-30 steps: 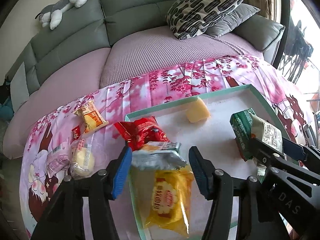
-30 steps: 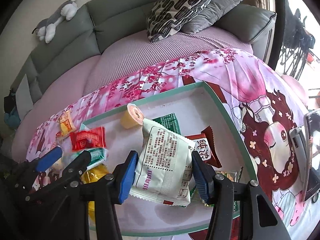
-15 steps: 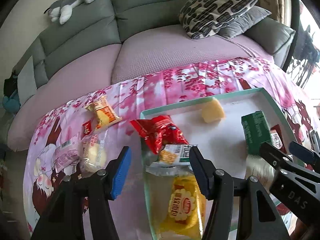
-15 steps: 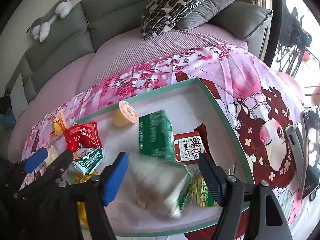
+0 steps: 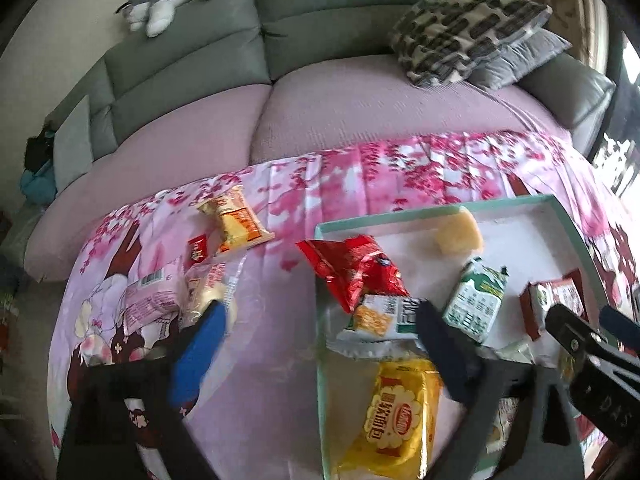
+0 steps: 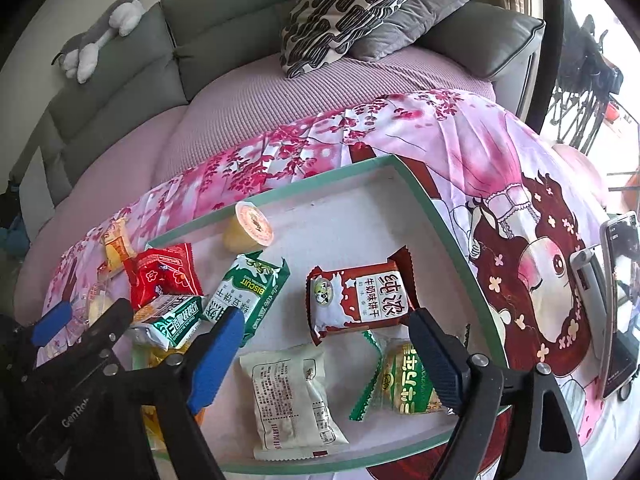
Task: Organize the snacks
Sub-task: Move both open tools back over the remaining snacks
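Both grippers, left (image 5: 320, 344) and right (image 6: 326, 354), had just been opening and stood apart, empty, releasing packets into the tray (image 6: 424, 196). The white packet (image 6: 292, 400) lay flat inside; loose snacks (image 5: 236, 224) remained on the cloth (image 5: 360, 176).

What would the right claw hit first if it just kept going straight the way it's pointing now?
Most likely the white snack packet lying flat in the tray, between and just ahead of the open right claw. The maroon biscuit packet lies farther along. Depth is hard to judge through the fisheye.
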Demonstrator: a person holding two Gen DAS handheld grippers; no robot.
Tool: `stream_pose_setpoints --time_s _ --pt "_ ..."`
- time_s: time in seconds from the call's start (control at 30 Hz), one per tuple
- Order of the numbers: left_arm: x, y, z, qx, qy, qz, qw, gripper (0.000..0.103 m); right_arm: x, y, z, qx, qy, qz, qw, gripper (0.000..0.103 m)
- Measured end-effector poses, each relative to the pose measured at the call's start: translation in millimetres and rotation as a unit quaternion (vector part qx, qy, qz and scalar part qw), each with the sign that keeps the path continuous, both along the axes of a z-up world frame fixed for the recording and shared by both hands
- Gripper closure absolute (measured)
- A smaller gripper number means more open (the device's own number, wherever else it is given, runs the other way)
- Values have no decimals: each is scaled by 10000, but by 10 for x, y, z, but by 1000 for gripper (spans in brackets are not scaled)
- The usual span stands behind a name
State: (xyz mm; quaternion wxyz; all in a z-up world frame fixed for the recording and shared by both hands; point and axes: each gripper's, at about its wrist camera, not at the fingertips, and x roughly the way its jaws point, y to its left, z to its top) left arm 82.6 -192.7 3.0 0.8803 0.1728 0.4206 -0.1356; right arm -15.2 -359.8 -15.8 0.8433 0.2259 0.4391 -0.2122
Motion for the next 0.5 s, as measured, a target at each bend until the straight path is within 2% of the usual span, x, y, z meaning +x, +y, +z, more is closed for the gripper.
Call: stream_pose_setpoints --time_s 0.03,0.1,0.3,0.5 --pt "14 20 -3 -18 0 60 10000 0 -1 -2 0 3 -10 16 10000 14" --pt "52 61 -22 -35 59 166 9998 0 -1 0 -1 -8 -37 43 10000 0" --pt "106 148 -49 -116 128 335 9993 0 5 5 0 -93 -33 46 9999 0" --pt "102 143 -55 -98 150 272 9995 0 6 7 -1 -105 -21 48 9999 0"
